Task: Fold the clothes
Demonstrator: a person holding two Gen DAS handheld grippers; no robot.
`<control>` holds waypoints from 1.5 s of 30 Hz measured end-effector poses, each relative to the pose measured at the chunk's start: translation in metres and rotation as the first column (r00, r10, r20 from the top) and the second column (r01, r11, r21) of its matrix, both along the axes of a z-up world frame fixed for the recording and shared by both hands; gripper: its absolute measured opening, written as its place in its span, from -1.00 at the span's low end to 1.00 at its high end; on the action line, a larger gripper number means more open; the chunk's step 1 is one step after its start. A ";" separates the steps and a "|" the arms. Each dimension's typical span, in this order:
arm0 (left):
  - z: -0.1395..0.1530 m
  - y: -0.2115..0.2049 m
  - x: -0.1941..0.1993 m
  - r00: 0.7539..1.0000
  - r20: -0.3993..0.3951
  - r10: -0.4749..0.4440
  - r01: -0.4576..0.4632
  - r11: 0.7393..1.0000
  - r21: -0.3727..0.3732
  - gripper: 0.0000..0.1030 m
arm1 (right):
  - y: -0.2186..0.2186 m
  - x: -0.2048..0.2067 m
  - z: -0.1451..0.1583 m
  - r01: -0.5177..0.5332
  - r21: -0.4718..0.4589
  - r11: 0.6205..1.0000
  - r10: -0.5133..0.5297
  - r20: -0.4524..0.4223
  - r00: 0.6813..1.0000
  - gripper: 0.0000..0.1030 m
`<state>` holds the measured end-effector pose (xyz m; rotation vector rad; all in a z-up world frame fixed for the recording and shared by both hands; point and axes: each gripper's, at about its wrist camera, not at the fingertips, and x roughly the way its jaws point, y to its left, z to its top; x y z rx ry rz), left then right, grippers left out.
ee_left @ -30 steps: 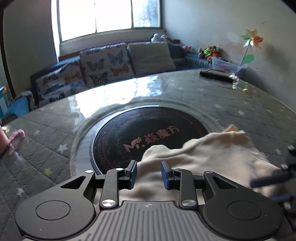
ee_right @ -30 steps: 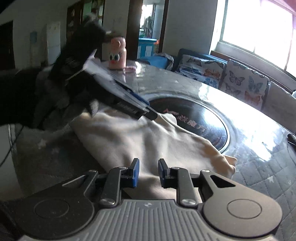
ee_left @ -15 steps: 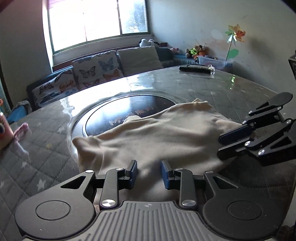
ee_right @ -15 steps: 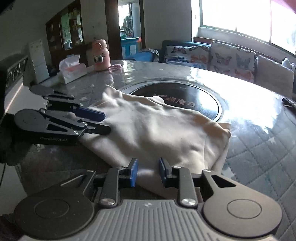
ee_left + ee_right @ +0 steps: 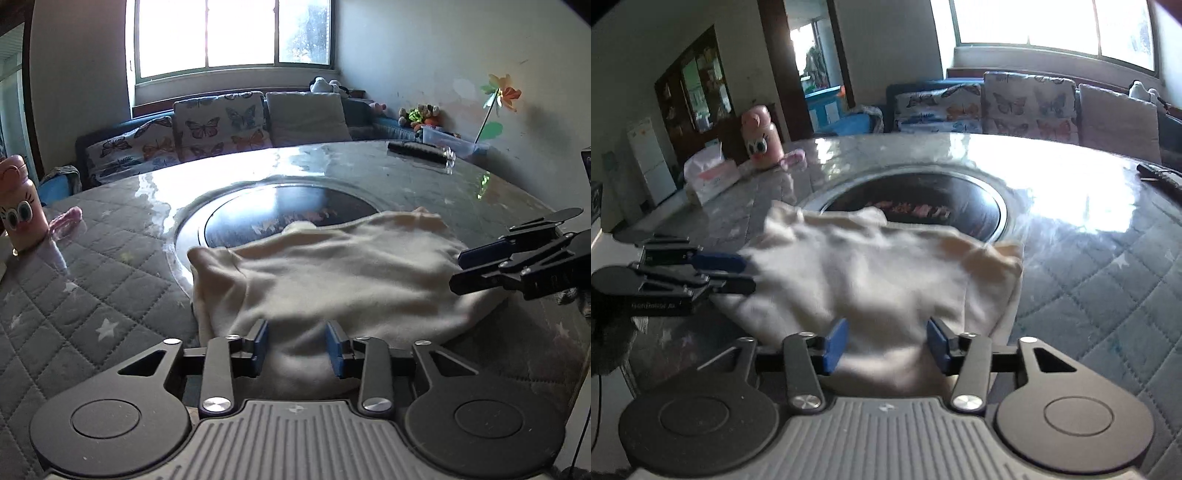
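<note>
A cream garment (image 5: 343, 273) lies folded on the round table, partly over the dark glass centre disc (image 5: 280, 218). It also shows in the right wrist view (image 5: 879, 273). My left gripper (image 5: 297, 347) is open and empty at the garment's near edge. My right gripper (image 5: 884, 345) is open wider, also empty at the garment's near edge. In the left wrist view the right gripper (image 5: 480, 267) sits at the garment's right side. In the right wrist view the left gripper (image 5: 738, 273) sits at its left side.
The table has a grey quilted star cover (image 5: 85, 295). A pink bottle with cartoon eyes (image 5: 18, 210) and a tissue box (image 5: 709, 175) stand at the table's left. A black remote (image 5: 413, 149) lies at the far right. A sofa with butterfly cushions (image 5: 218, 125) is behind.
Both grippers have drawn back from over the garment to its near edge and both have opened wider. The garment now lies flat on the table.
</note>
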<state>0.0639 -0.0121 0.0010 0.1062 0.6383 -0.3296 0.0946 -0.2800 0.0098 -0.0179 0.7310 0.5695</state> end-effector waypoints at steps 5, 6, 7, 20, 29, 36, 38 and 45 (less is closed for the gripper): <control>0.012 0.001 0.021 0.999 0.031 0.045 -0.045 0.999 0.000 0.16 | -0.001 0.027 0.004 0.051 0.046 0.998 -0.051 0.003 0.999 0.06; 0.013 0.001 0.027 0.998 0.034 0.060 -0.060 0.998 0.000 0.21 | 0.000 0.033 0.002 0.059 0.054 0.997 -0.059 -0.005 0.998 0.06; 0.014 0.002 0.032 0.997 0.036 0.072 -0.072 0.997 0.000 0.24 | 0.000 0.039 0.000 0.066 0.059 0.996 -0.066 -0.015 0.998 0.06; -0.011 0.040 0.077 0.965 -0.027 0.263 -0.261 0.964 0.051 0.30 | 0.000 0.064 -0.015 0.096 0.055 0.994 -0.094 -0.041 0.995 0.06; 0.007 0.048 0.047 0.976 0.016 0.219 -0.218 0.976 -0.009 0.30 | 0.003 0.062 -0.014 0.089 0.048 0.995 -0.087 -0.032 0.996 0.08; -0.009 0.046 0.052 0.975 -0.021 0.223 -0.222 0.974 0.057 0.33 | 0.003 0.063 -0.013 0.095 0.034 0.995 -0.095 -0.020 0.995 0.08; -0.008 0.048 0.052 0.972 -0.012 0.236 -0.235 0.970 0.056 0.33 | 0.002 0.061 -0.010 0.103 0.035 0.994 -0.102 -0.008 0.995 0.08; 0.002 0.045 0.047 0.979 -0.043 0.199 -0.200 0.979 -0.035 0.27 | -0.018 0.049 -0.001 0.190 0.070 0.979 -0.191 0.010 0.981 0.09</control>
